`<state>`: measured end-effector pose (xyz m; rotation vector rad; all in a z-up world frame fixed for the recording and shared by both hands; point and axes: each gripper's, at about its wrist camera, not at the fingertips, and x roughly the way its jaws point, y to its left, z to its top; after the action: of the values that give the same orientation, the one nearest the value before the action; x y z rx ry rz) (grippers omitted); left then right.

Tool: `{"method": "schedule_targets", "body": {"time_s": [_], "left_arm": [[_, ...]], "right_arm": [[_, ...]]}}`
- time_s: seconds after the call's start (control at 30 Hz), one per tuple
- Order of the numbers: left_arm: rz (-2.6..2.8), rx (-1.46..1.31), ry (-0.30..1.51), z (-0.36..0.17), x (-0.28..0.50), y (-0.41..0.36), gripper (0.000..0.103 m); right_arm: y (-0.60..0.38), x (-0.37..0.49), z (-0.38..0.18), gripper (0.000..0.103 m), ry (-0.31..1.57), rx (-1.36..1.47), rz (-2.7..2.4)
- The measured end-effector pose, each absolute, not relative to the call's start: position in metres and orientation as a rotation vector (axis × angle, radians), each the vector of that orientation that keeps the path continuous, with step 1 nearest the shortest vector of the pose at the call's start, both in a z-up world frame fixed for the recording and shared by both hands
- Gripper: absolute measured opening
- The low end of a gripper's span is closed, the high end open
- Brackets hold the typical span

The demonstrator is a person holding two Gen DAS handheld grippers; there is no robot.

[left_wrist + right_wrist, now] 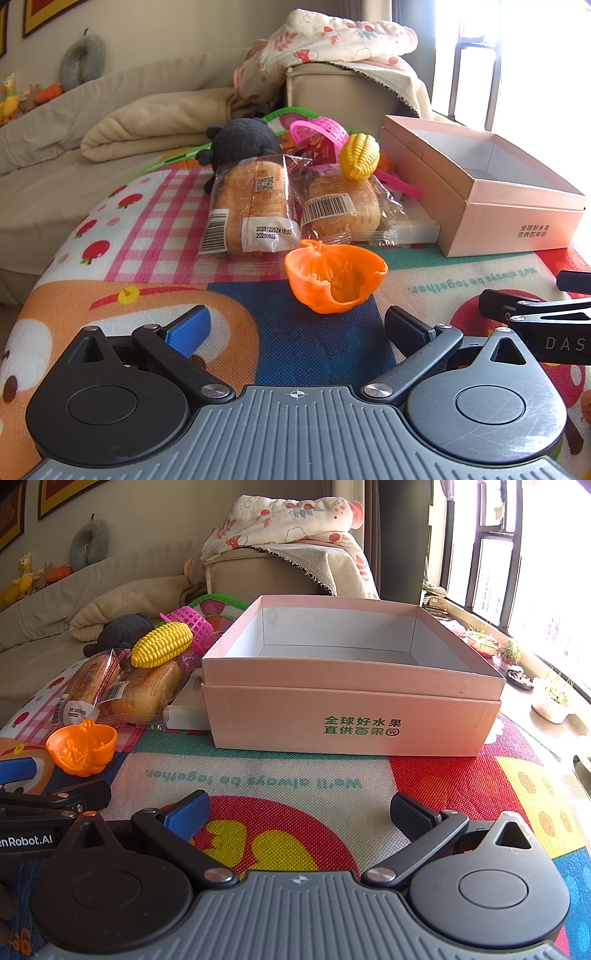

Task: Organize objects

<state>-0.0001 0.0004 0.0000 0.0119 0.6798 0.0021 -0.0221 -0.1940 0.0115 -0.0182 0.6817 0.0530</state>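
I am working in a home living room. A beige sofa runs along the wall, with a folded blanket, a floral quilt over its arm and plush toys on its back. Framed pictures hang above, a large window stands beside potted plants, and a children's play mat lies underneath.

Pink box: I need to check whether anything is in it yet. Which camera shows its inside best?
The right wrist view: the pink box faces the camera squarely, its white inside open and nothing visible in it. The left wrist view shows the box off to the side, at an angle.
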Motion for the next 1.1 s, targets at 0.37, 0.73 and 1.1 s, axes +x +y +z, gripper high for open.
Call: {"method": "schedule_targets", "body": {"time_s": [0.37,0.73,1.1], "left_arm": [[0.002,0.013,0.68,0.0,0.0,0.0003,0.103],[0.002,0.013,0.68,0.0,0.0,0.0003,0.103],[0.002,0.013,0.681,0.0001,0.0,0.0004,0.103]], "right_arm": [[-0.1957,-0.0214,0.0122,0.103,0.682,-0.016,0.054],[-0.1948,-0.0218,0.0118,0.103,0.682,-0.017,0.054],[-0.1939,-0.0199,0.0133,0.103,0.69,-0.015,0.056]]}}
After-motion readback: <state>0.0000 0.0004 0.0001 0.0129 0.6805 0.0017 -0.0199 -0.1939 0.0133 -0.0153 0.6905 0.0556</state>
